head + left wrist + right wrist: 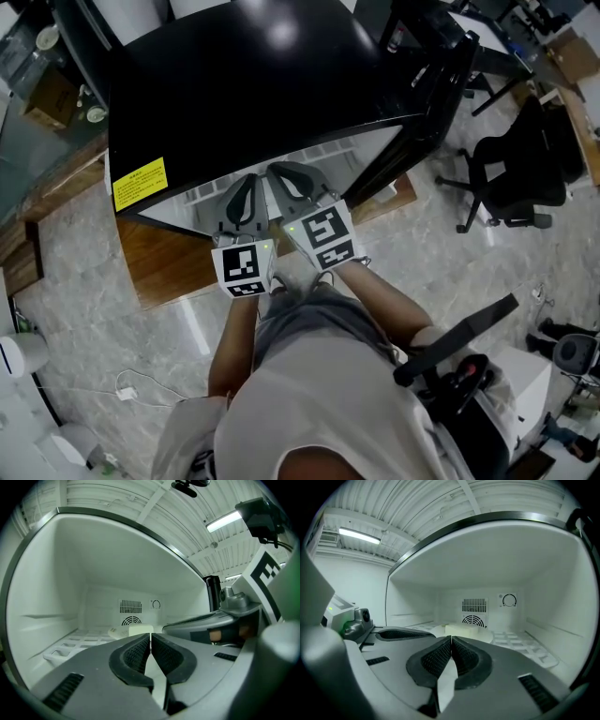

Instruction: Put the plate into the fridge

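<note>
A pale plate (114,632) with a cream block (140,630) on it is held just inside the open fridge (262,84), over its white wire shelf (70,646). My left gripper (150,641) is shut on the plate's near rim, which shows edge-on between the jaws. My right gripper (451,644) is shut on the same rim beside it, with the plate (490,637) and block (464,630) beyond. In the head view both grippers, left (242,202) and right (295,183), reach side by side into the fridge opening; the plate is hidden there.
The small black fridge stands on a wooden platform (169,258) with its door (422,103) swung open to the right. A fan grille (473,619) and dial (509,600) sit on the back wall. An office chair (525,173) stands at the right.
</note>
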A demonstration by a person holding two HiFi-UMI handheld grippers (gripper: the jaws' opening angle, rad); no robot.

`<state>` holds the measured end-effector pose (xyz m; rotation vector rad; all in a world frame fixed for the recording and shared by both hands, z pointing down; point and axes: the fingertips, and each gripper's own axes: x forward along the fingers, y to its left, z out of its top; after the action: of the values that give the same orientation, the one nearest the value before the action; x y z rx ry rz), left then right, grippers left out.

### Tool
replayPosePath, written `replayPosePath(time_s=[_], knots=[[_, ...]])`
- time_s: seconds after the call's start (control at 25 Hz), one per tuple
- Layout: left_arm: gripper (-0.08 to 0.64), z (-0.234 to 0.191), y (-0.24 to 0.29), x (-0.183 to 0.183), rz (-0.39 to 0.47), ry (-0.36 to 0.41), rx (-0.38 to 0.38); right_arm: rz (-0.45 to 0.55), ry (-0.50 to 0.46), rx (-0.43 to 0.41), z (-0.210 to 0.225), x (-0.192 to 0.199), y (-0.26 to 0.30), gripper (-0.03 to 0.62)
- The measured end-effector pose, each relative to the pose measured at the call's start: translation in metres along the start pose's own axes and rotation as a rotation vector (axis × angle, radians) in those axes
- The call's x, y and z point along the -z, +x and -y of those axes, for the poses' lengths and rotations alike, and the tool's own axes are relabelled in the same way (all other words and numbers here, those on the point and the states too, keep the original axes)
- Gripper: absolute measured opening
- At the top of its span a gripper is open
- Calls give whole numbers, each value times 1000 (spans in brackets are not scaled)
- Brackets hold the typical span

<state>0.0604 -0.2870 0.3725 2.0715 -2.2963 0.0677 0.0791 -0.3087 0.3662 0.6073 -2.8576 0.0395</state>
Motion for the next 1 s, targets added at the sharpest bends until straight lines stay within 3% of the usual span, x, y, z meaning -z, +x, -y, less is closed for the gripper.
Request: replayPosePath(time_s=[0.6,0.84,1.0], knots=[[28,10,-8,6,-8,-23,2,25,6,-10,-1,-1,-16,17],[29,24,-35,22,-57,-149,25,17,36,25,-8,13,-52,17],[28,31,-39,38,-79,-185,39,7,59,43,-4,26,-60,17]])
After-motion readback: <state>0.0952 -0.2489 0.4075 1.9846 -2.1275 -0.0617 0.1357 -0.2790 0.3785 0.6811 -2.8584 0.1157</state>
